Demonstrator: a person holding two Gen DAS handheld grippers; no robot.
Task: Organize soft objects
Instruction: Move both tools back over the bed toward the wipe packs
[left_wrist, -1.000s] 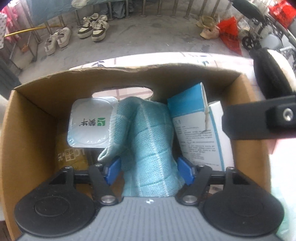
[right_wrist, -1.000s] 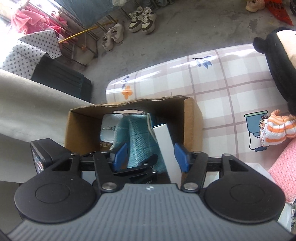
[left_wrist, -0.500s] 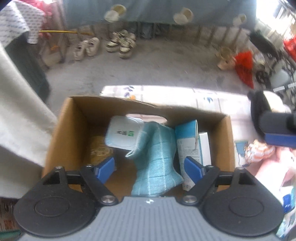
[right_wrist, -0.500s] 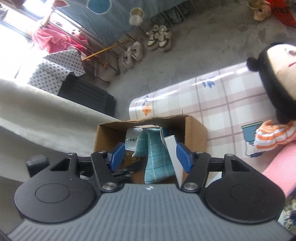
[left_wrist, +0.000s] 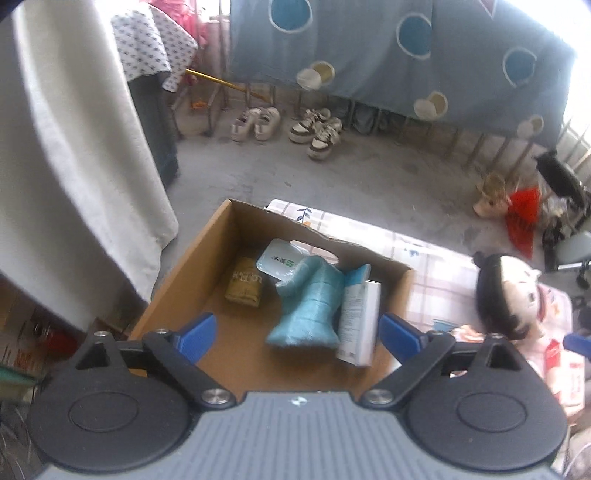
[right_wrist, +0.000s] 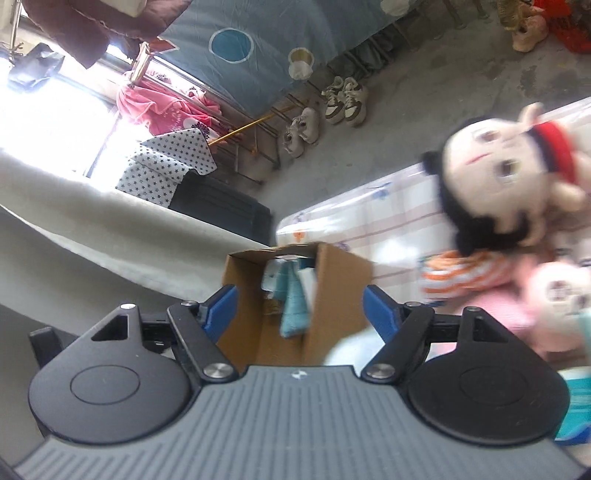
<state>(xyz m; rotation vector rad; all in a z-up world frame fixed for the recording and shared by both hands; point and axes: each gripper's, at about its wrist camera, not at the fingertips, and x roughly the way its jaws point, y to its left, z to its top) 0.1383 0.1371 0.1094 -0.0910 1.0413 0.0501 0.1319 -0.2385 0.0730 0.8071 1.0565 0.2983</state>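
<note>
An open cardboard box (left_wrist: 184, 269) (right_wrist: 340, 269) stands at the left end of a checked table (left_wrist: 436, 258). Inside it a teal cloth (left_wrist: 310, 306) (right_wrist: 293, 306) stands crumpled, between a white wipes pack (left_wrist: 280, 260) and a blue-white carton (left_wrist: 360, 317), with a tan pouch (left_wrist: 245, 286) on the box floor. My left gripper (left_wrist: 297, 332) hangs well above the box, its jaws opening with nothing between them. My right gripper (right_wrist: 299, 308) is back from the box, jaws opening and empty. A plush doll (left_wrist: 506, 295) (right_wrist: 509, 184) with black hair lies on the table to the right.
A striped orange sock (right_wrist: 465, 269) and pink cloth (right_wrist: 509, 314) lie below the doll. A white sheet (left_wrist: 74, 166) hangs left of the box. Shoes (left_wrist: 317, 133) stand on the concrete floor under a blue dotted cloth (left_wrist: 388, 55).
Both grippers have let go and opened wider. The left one rose out of the box, leaving the teal cloth inside. The right one pulled back and swung toward the doll.
</note>
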